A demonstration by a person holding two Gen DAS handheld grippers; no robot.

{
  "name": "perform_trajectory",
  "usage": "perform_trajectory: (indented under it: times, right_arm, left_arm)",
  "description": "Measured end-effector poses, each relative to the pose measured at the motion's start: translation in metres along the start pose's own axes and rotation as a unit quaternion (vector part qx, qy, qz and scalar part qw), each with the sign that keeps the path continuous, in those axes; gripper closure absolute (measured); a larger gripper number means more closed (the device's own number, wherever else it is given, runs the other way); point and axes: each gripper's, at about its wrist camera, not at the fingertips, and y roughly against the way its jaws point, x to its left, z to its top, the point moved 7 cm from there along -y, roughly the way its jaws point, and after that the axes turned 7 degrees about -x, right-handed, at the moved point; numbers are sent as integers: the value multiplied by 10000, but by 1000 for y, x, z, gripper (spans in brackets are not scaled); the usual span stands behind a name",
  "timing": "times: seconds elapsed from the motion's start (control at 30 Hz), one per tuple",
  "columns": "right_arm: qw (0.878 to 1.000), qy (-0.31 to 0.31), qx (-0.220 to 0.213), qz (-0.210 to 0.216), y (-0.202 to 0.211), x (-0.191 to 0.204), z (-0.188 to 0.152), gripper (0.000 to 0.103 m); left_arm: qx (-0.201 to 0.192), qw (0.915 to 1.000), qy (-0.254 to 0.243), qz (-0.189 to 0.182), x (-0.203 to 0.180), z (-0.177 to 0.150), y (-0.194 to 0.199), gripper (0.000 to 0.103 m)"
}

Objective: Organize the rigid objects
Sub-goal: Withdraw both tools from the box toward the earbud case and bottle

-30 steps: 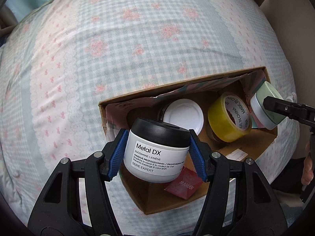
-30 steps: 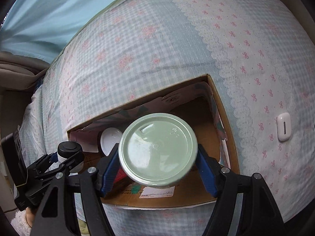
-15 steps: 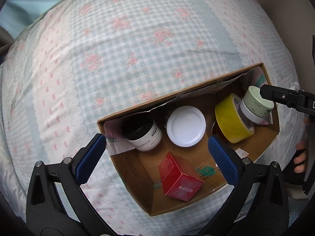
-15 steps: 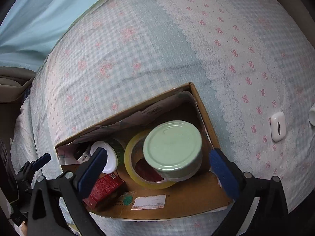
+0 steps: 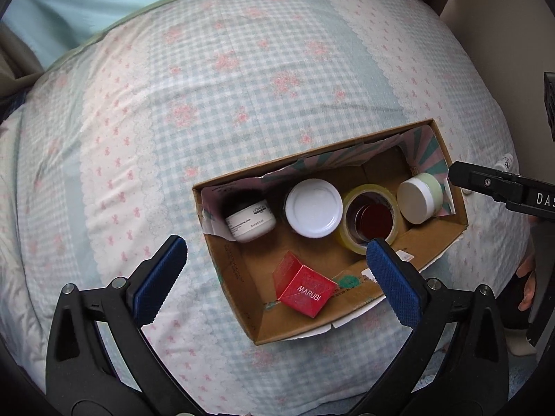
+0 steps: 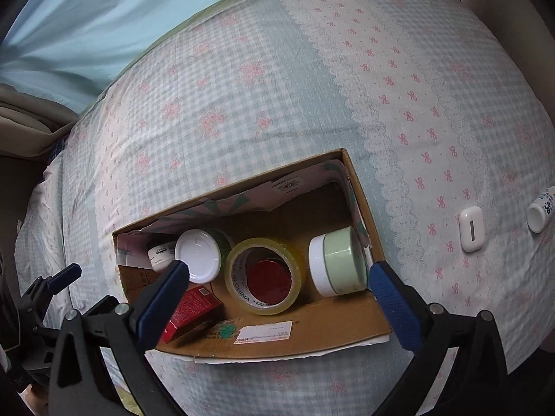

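Observation:
An open cardboard box (image 5: 357,300) (image 6: 343,322) lies on the bed. Inside it are a black-lidded white jar (image 5: 249,216) (image 6: 158,253) lying on its side at the left end, a white-lidded jar (image 5: 313,207) (image 6: 197,256), a yellow tape roll (image 5: 369,218) (image 6: 265,275) with a dark red lid inside its ring, a pale green jar (image 5: 420,197) (image 6: 338,266) on its side at the right end, and a red box (image 5: 302,289) (image 6: 190,312). My left gripper (image 5: 274,277) is open and empty above the box. My right gripper (image 6: 277,291) is open and empty above the box.
The checked blue and pink quilt (image 5: 208,86) (image 6: 277,86) covers the bed. A white earbud case (image 6: 471,228) and a small white bottle (image 6: 541,209) lie on the quilt right of the box. The right gripper's frame (image 5: 503,192) shows at the box's right end.
A second ago each gripper held a jar over the box. Both opened and let go; the jars now lie in the box. Both grippers have drawn back and up.

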Motion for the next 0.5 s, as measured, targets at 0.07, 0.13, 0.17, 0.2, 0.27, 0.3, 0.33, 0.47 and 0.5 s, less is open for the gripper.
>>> perform_trajectory:
  times: [0.07,0.13,0.17,0.2,0.27,0.3,0.33,0.47,0.5]
  right_arm:
    - [9999,11,-102,39,12,2,-3,0]
    - [9998,30,-208,70,24,4,-7,0]
    - [9996,53,-257,83,31,5,-10,0]
    - [9995,85,-305,89,37,6,-13,0]
    - [9990,172,-407,87,52,9,-19,0]
    - [9987,224,-453,84,59,11,-22,0]
    - [9983,280,-496,83,67,13,-26,0]
    - [9964,526,-665,-28,98,17,-40,0]
    - [9957,573,-717,-79,106,16,-43,0]
  left_arm:
    - [-129,9999,0,41,-2,-4,15,0]
    - [-243,9997,17,62,-5,-9,29,0]
    - [-306,9995,20,72,-7,-11,37,0]
    - [-369,9993,17,77,-9,-14,46,0]
    - [-488,9988,13,107,-14,-20,63,0]
    - [-552,9984,11,104,-17,-22,71,0]
    - [-619,9980,4,87,-20,-25,80,0]
    - [-800,9967,-3,119,-35,-32,108,0]
    - [-826,9965,20,85,-39,-34,113,0]
